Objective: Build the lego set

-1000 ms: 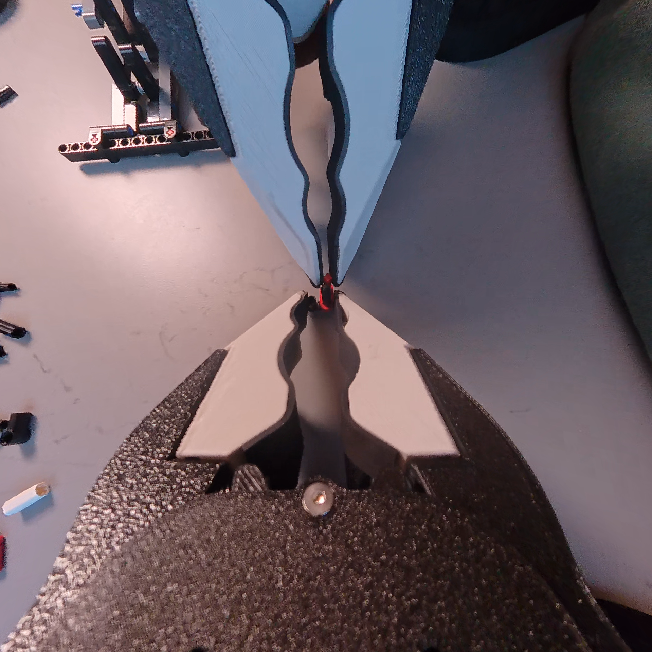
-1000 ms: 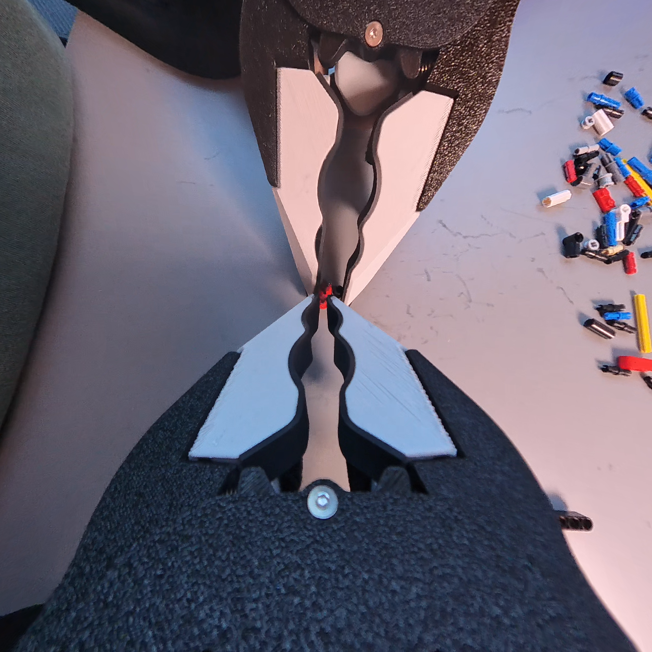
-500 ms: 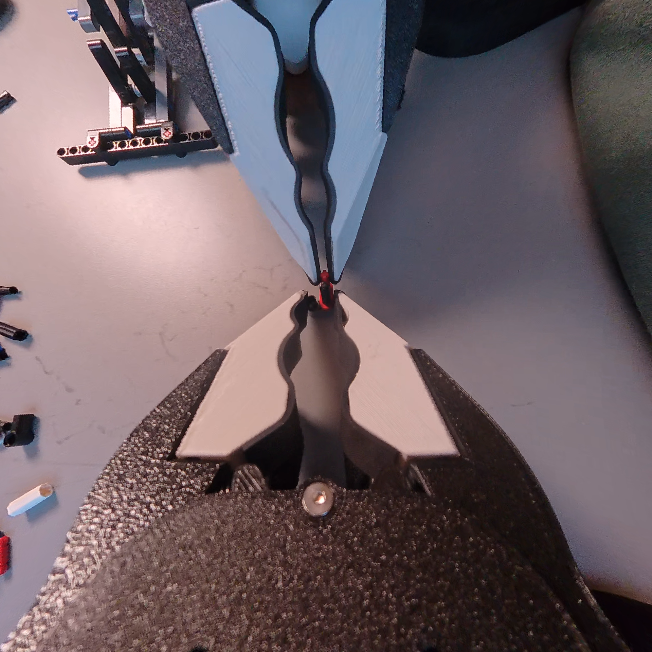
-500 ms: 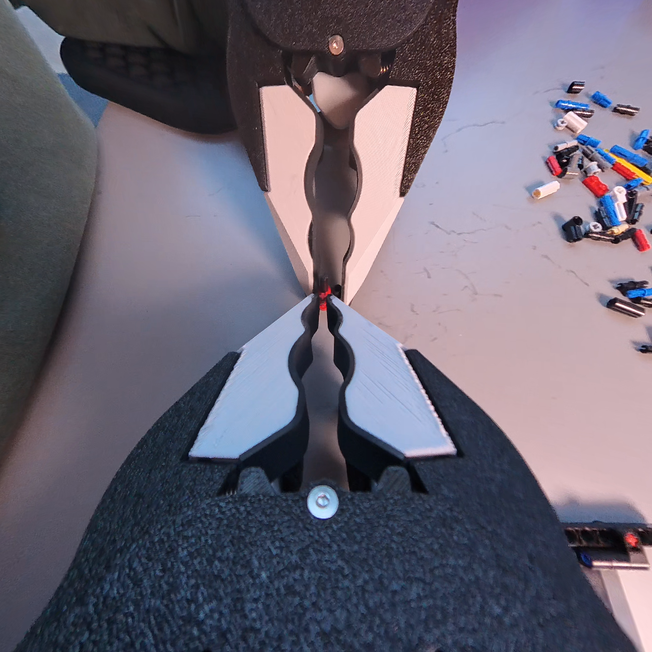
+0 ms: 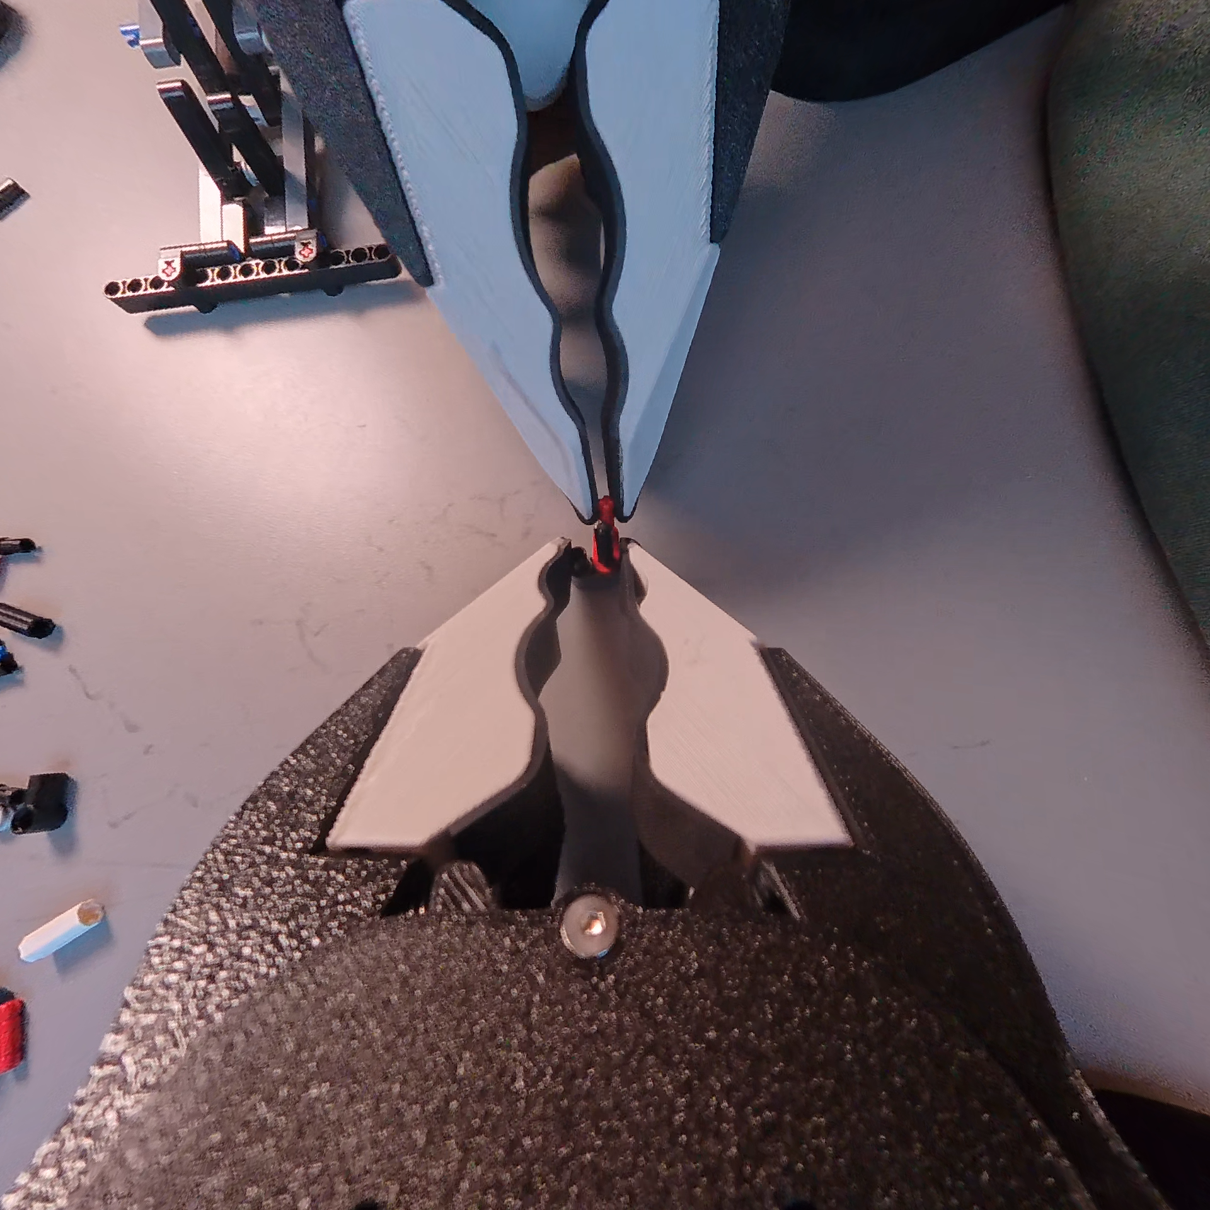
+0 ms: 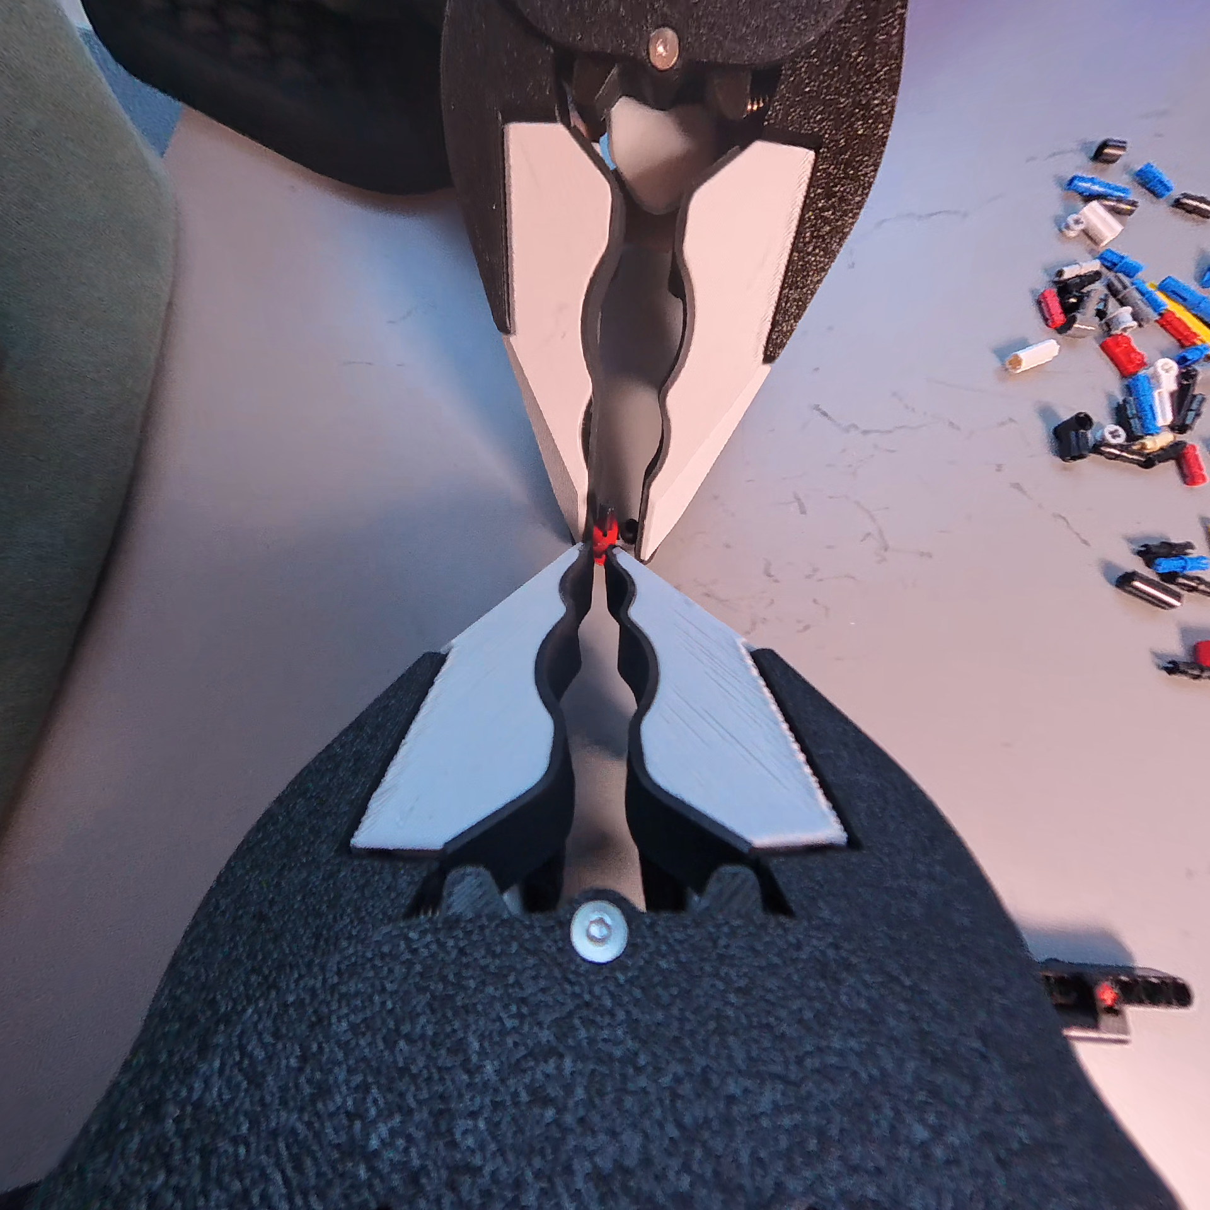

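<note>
Two grippers are met tip to tip above a pale grey table (image 5: 851, 458). A small red pin (image 5: 604, 549) with a black part on it is held at the meeting point, clear of the table surface. The left gripper (image 5: 599, 556) is seen nearly closed, its tips pinched on the near end of the red pin; the wavy inner edges behind the tips are parted. The right gripper (image 6: 597, 562) is pressed almost together, its tips nipping the other end of the same pin (image 6: 602, 533). How the black part is joined to the pin cannot be told; it is too small.

In the left wrist view, a partly built black lego frame (image 5: 249, 262) is stood on the table at far left, well apart from the grippers. A white tube piece (image 5: 62, 930) lies at the near left edge.

In the right wrist view, a scatter of loose pieces (image 6: 1133, 340) in blue, black, red, white and yellow is spread at far right.
</note>
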